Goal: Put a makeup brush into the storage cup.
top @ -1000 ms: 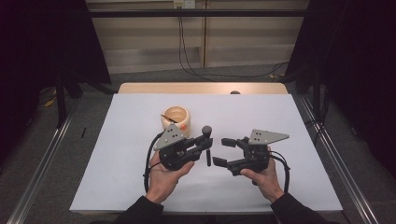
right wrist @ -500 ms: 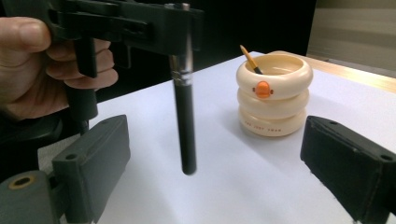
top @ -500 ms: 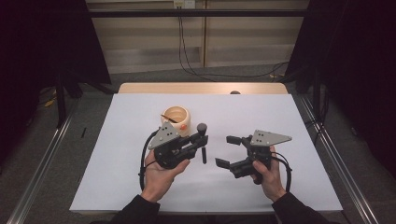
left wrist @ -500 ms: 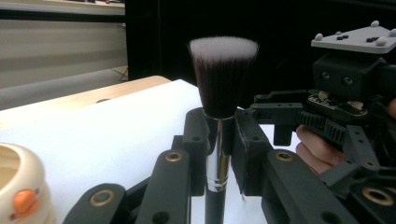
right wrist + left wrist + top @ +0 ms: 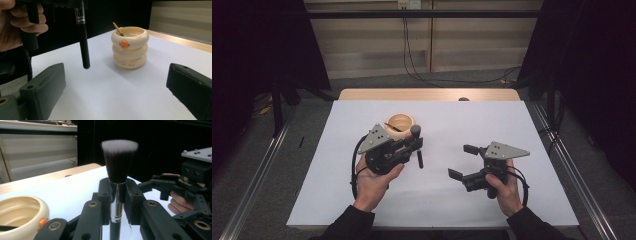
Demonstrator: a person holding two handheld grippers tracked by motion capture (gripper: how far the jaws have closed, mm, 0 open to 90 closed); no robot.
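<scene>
The wooden counter [image 5: 362, 94] is covered by a large white paper sheet [image 5: 532, 145], and on it, toward the far left of centre, stands a cream ceramic holder shaped like three stacked rings with a small orange duck bill on its front [image 5: 130, 47]; a thin orange-handled brush [image 5: 117, 28] already leans inside it. The left tool [image 5: 414, 145], held in the person's left hand [image 5: 372, 182], is clamped on a black-handled makeup brush with a chrome ferrule and white-tipped bristles [image 5: 117, 182], gripped at the ferrule so that the bristles point up and the handle hangs down, its end above the sheet just on the near side of the holder. The right tool [image 5: 464, 161], in the right hand [image 5: 504, 192], sits well apart to the right; its jaws have just been opening and now stand wide with nothing between them. The step in hand looks like dropping the brush into the holder. To do it well, the left tool should be raised until the handle's end is above the rim, brought over the middle of the opening with the brush kept upright, and lowered clear of the leaning brush before the grip is eased; a tilted entry could catch the rim and tip the holder.
</scene>
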